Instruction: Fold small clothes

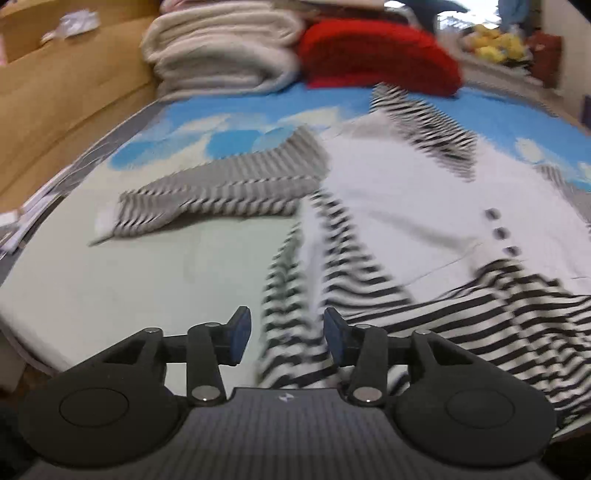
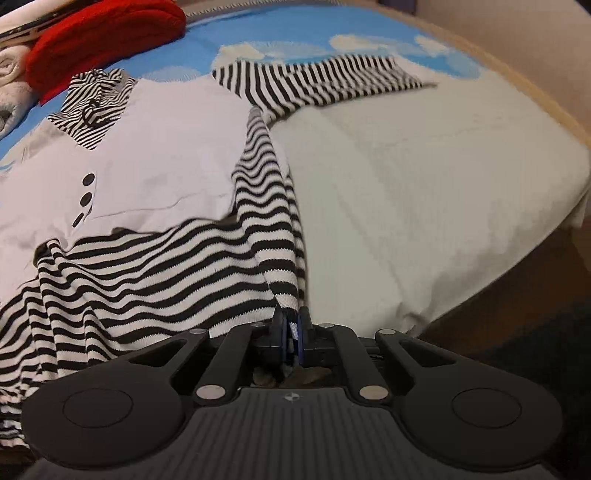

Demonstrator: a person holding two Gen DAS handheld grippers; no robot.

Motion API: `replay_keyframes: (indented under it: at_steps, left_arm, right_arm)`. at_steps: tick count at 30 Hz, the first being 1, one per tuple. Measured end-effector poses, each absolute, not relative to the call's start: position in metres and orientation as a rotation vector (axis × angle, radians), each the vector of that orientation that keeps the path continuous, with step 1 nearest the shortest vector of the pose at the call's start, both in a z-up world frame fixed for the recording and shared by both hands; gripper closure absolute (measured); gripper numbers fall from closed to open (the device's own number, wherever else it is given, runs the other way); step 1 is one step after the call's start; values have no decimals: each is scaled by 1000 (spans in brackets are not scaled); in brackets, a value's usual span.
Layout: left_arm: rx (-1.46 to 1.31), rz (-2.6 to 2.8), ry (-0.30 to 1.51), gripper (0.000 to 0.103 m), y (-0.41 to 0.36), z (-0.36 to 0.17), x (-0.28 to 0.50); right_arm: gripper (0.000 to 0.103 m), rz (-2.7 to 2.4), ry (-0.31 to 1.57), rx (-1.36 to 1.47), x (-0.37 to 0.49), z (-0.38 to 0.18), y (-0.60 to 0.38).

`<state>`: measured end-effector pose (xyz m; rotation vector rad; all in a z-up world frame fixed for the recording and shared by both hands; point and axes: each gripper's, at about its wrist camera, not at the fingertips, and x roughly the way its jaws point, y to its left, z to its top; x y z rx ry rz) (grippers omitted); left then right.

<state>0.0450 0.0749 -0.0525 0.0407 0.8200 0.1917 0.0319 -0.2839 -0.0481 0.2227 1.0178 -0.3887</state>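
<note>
Striped garment (image 2: pixel 155 258): a small top with a white front panel, dark buttons and black-and-white striped sleeves and hem, is laid face up on the bed (image 2: pixel 424 184), its collar toward a red folded item (image 2: pixel 107 33) and a stack of pale towels (image 1: pixel 221 48) at the far end.

The step in hand is judged to be the taking-up of the hem for a first fold. The right gripper (image 2: pixel 291 328) is clenched on the striped edge at the near right corner, cloth being pinched between its fingers (image 2: pixel 277 325). The left gripper (image 1: pixel 287 332) is held partly apart above the near left part of the hem; striped cloth is seen in the gap, but the fingers (image 1: pixel 240 332) are not pressed on it, so no hold is made there.

Before any lift, the left side must be gripped as well, at a matching point on the hem. Both corners would then be carried evenly toward the collar, so that the fold falls straight and the sleeves are not dragged.

Much is blurred in the left wrist view, so the exact lie of the cloth under the left gripper cannot be told. The garment's lower edge is hidden by both gripper bodies, and its left side is cut off in the right wrist view.
</note>
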Motion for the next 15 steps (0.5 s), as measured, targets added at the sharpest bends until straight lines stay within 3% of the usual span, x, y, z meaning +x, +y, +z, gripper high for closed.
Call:
replay_keyframes:
  at_steps: [5,7,8,11,15]
  left_arm:
    - [7,99,896,50,58,-64,49]
    - [-39,64,965,43,56,-74,53]
    - [-59,55,1019,35,56,-82,55]
    - [-72,72,1122,33,60,-102,60]
    - [-9,53,1013,31,47,-82,59]
  right_arm:
    - [99,-424,1062,129,36,-57,-282]
    - [98,-446,1069,136,38,-59,-286]
    - [98,-450,1066,140,37,-58,-287]
    - [97,-452,1035,157,35,-54,-287]
    - [80,-452,902,76,28,-34,-274]
